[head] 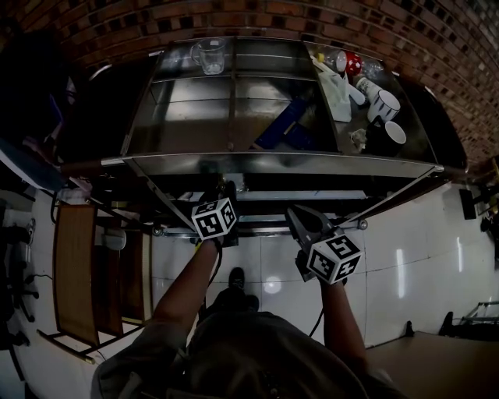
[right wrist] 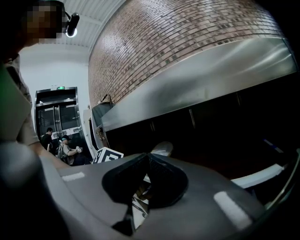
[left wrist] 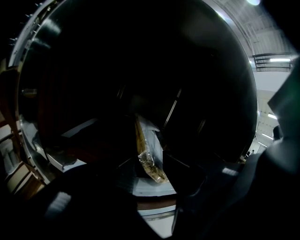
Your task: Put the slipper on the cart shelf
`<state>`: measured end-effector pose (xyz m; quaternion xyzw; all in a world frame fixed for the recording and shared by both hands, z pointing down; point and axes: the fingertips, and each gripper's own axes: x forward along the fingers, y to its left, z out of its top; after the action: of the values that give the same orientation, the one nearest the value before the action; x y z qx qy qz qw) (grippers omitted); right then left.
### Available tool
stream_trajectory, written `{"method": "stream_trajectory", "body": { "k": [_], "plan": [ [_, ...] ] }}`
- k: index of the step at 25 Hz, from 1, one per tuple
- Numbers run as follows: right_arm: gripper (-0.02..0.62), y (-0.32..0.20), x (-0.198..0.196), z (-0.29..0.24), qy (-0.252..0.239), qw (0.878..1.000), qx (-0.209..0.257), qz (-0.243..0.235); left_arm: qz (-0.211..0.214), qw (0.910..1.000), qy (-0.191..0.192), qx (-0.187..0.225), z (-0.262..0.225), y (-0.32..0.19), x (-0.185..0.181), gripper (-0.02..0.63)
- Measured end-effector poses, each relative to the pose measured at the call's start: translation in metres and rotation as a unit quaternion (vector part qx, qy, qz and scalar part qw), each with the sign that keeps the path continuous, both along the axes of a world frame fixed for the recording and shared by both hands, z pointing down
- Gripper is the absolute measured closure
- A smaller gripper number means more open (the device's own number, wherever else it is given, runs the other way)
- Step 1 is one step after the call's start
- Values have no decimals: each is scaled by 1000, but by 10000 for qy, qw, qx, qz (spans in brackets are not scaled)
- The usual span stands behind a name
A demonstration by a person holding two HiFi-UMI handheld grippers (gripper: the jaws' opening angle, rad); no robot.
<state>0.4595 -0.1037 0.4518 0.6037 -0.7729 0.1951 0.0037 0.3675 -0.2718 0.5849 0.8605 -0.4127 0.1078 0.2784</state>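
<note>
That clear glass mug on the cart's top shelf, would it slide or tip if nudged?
The glass mug looks rigid and probably breakable. It stands upright on a smooth steel shelf, so a low push would likely slide it; a push near the rim might tip it.

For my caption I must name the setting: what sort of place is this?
Probably an indoor hall or workroom, not a home: a brick wall, a glossy white tiled floor, and a steel cart holding mugs.

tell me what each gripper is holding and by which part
Right gripper: shut, empty. Left gripper: a plastic-wrapped slipper stands edge-up between its jaws, but they look apart from it, so probably nothing is held.
</note>
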Motion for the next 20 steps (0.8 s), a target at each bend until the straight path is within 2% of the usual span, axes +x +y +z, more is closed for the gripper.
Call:
{"method": "stream_trajectory", "body": {
  "k": [2,6,12,16,20],
  "plan": [
    [595,-1,-1,-1,-10,10000,23,-25,30,9999,-116,63,-2,-1,-1,437],
    [595,-2,-4,-3,-31,9999,62,-77,58,9990,-354,277,-7,-1,-8,343],
    [595,-4,-10,-7,-85,9998,146,-135,237,9969,-450,602,-32,10,-17,330],
    [595,-6,-19,-9,-100,9995,189,-224,554,9957,-366,651,-57,34,-21,446],
    [595,-6,-24,-17,-92,9991,300,-284,883,9906,-526,904,-81,56,-21,527]
  ]
}}
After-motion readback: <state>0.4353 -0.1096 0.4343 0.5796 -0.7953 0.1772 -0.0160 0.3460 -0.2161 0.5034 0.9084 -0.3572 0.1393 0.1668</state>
